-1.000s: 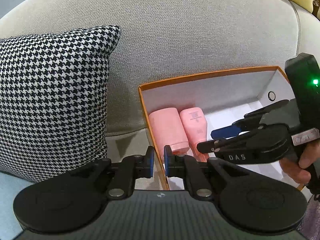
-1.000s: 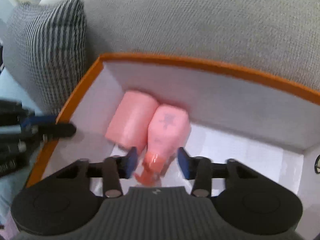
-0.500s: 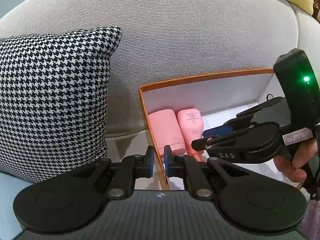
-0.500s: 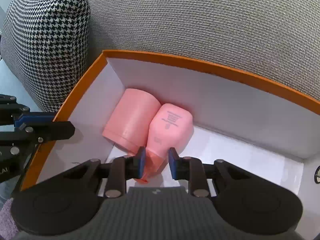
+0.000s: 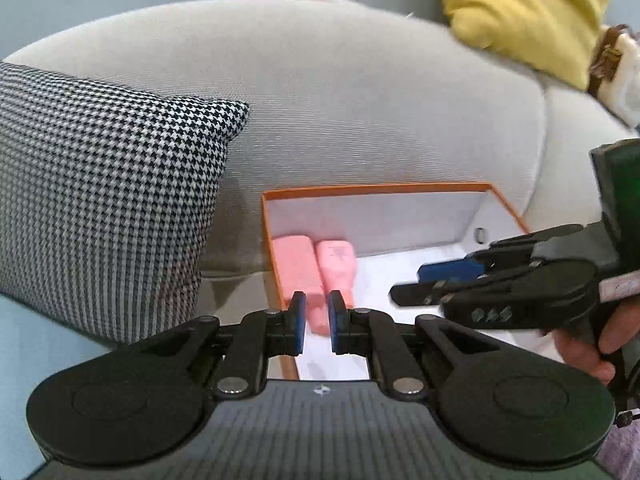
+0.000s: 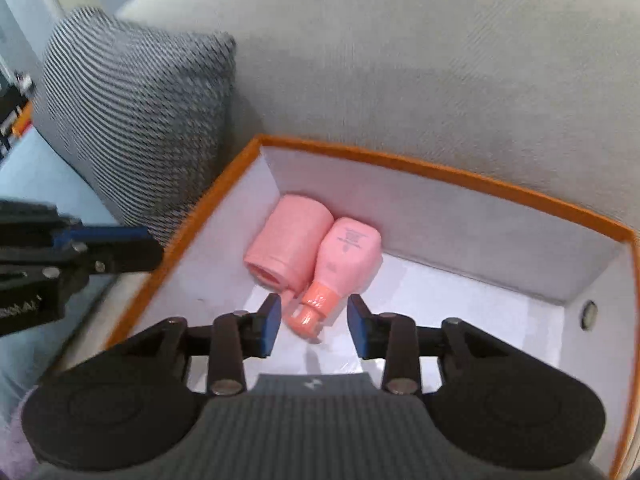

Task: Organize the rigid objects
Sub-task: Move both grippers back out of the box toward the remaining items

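An orange-rimmed white box [image 6: 460,174] sits on the sofa seat. In its far left corner lie a pink bottle [image 6: 346,252] with its coral neck toward me and, touching it on the left, a pink cap [image 6: 292,240]. My right gripper [image 6: 315,326] hovers above the neck; its jaws are opening and the pads touch nothing. In the left wrist view the bottle [image 5: 338,268] and cap [image 5: 298,264] lie beyond my left gripper [image 5: 318,322], which is shut and empty over the box's [image 5: 376,189] left rim. The right gripper [image 5: 416,284] hangs over the box's middle.
A houndstooth pillow [image 5: 104,200] leans on the grey sofa back [image 5: 360,100] left of the box. A yellow cushion [image 5: 520,12] and a plush toy [image 5: 616,68] lie up at the right. A hand [image 5: 588,348] holds the right gripper's handle.
The right jaws narrowed around the bottle's neck, then spread again, leaving the bottle lying in the box. Both grippers have lifted and drawn back, so more of the sofa shows.
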A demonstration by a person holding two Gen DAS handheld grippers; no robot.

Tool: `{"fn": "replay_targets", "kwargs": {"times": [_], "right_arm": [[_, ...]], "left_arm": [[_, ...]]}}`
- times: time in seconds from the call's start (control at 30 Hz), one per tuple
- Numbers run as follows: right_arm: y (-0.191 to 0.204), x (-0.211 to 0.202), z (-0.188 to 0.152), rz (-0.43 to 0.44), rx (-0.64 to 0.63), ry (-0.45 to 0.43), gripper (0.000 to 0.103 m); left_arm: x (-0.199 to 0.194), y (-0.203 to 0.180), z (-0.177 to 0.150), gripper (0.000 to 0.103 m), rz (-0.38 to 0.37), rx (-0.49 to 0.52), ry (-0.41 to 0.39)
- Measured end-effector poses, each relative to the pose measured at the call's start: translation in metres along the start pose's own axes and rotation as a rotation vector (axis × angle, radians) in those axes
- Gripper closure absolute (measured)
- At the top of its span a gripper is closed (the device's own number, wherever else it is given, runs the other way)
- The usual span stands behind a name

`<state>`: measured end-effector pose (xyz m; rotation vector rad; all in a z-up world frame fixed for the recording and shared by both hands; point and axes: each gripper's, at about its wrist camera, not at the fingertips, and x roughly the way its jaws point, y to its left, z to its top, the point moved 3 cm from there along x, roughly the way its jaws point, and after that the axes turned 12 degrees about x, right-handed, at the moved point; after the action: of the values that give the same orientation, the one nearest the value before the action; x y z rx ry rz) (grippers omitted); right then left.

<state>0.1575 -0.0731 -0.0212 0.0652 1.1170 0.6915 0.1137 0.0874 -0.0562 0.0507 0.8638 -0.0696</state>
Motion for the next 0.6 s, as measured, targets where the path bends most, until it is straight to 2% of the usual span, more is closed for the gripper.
{"fn": "replay_targets", "kwargs": {"times": [0.2, 0.37, 0.47, 0.6], "right_arm": [[0.001, -0.074, -0.04, 0.009, 0.045, -0.139, 0.065], [0.001, -0.112, -0.098, -0.006, 0.08, -0.193, 0.065], [-0.005, -0.123, -0.138, -0.042, 0.126, -0.182, 0.065], [-0.015, -0.121, -0.192, -0.061, 0.23, -0.099, 0.064]], "left_arm": [[-0.04, -0.024, -0.042, 0.091, -0.065, -0.023, -0.01], [-0.056, -0.052, -0.086, 0.091, -0.121, -0.022, 0.045], [-0.058, -0.066, -0.117, 0.091, -0.157, -0.047, 0.104], [-0.062, -0.081, -0.146, 0.091, -0.182, -0.075, 0.173]]}}
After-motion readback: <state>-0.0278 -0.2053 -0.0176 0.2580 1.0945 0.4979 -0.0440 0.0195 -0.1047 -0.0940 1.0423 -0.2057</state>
